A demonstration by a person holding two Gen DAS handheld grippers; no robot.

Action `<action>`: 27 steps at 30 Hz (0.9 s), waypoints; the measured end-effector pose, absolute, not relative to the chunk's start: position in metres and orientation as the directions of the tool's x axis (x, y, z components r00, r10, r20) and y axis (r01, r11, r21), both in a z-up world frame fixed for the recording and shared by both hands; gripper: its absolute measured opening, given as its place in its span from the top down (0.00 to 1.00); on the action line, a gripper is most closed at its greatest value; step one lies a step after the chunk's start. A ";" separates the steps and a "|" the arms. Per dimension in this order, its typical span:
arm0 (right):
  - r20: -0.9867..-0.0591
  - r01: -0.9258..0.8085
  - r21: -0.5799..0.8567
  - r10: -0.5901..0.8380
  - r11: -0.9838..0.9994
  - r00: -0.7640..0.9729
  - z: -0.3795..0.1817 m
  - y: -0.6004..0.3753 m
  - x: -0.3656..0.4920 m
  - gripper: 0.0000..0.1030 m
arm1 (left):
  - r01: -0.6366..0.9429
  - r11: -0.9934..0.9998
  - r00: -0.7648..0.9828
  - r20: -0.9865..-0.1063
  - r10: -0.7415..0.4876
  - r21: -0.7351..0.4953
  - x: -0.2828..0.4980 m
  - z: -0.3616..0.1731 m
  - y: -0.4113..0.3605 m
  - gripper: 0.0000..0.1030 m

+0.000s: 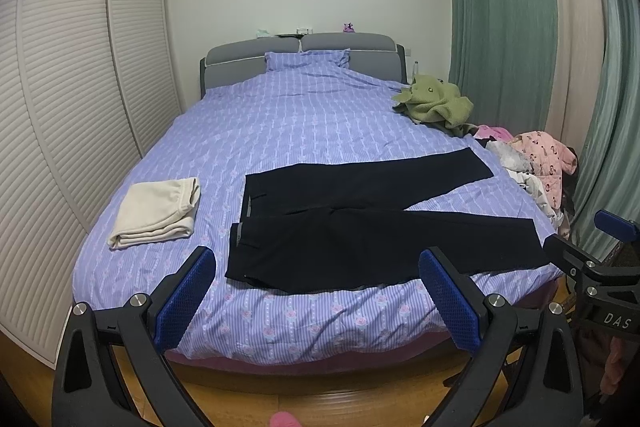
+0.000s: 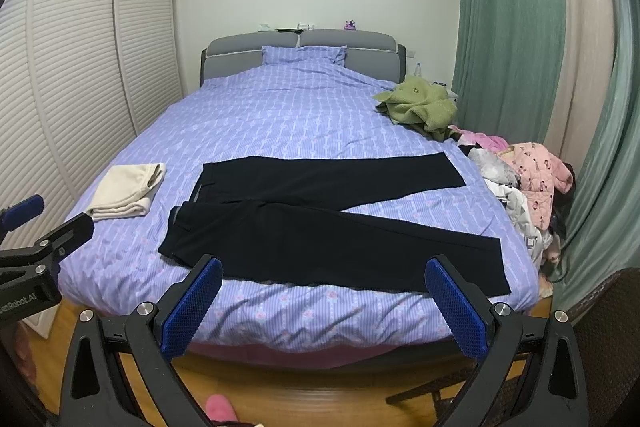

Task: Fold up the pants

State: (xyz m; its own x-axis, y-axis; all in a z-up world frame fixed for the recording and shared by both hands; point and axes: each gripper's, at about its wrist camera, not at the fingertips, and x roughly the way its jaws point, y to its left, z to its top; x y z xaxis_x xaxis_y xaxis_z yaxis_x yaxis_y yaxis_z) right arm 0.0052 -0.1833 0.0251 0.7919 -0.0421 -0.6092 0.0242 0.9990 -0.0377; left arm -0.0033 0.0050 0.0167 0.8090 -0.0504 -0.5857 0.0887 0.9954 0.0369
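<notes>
Black pants point(image 1: 360, 223) point(image 2: 320, 223) lie flat on the purple striped bed point(image 1: 280, 123) point(image 2: 280, 119), waistband to the left, both legs spread apart toward the right. My left gripper point(image 1: 316, 279) hovers open above the bed's near edge, in front of the pants' lower leg, holding nothing. My right gripper point(image 2: 324, 287) is also open and empty, held short of the same near edge. The right gripper's body point(image 1: 600, 267) shows at the right of the left wrist view; the left gripper's body point(image 2: 36, 255) shows at the left of the right wrist view.
A folded cream garment point(image 1: 160, 211) point(image 2: 128, 191) lies left of the pants. A green garment point(image 1: 436, 99) point(image 2: 420, 103) and a pile of pink and white clothes point(image 1: 536, 163) point(image 2: 524, 183) sit on the bed's right side. White wardrobe doors point(image 1: 80, 87) stand left, green curtains point(image 1: 500, 7) right.
</notes>
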 end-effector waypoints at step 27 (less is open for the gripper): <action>-0.646 -0.010 -0.042 -0.020 0.999 0.763 0.006 -0.177 0.026 0.00 | 0.062 0.998 0.779 -0.626 -0.037 0.018 0.016 0.000 0.014 0.00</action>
